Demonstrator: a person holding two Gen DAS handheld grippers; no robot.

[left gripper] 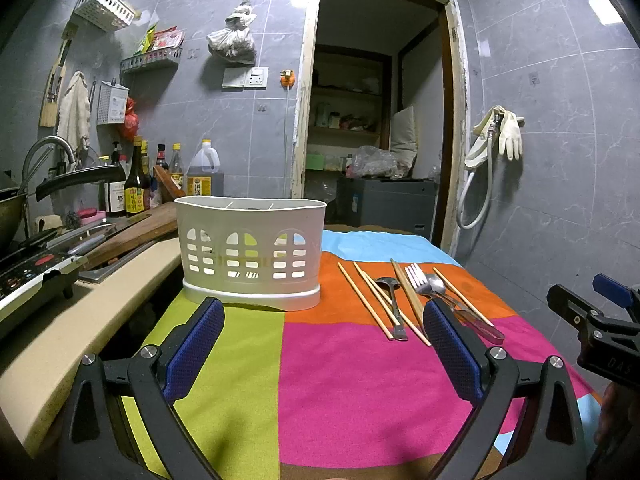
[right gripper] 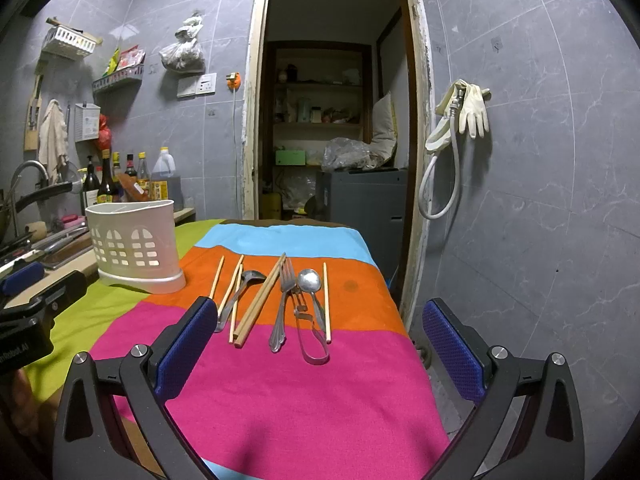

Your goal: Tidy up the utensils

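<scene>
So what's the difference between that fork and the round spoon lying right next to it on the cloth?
The fork ends in tines, while the spoon ends in a round, smooth bowl. The fork's handle flares into a shaped, ornate end; the spoon's handle looks thin and plain, and its far end is hard to make out among the metal tongs beside it. Both are silver metal, lie flat side by side and point away from the cameras toward the doorway.
</scene>
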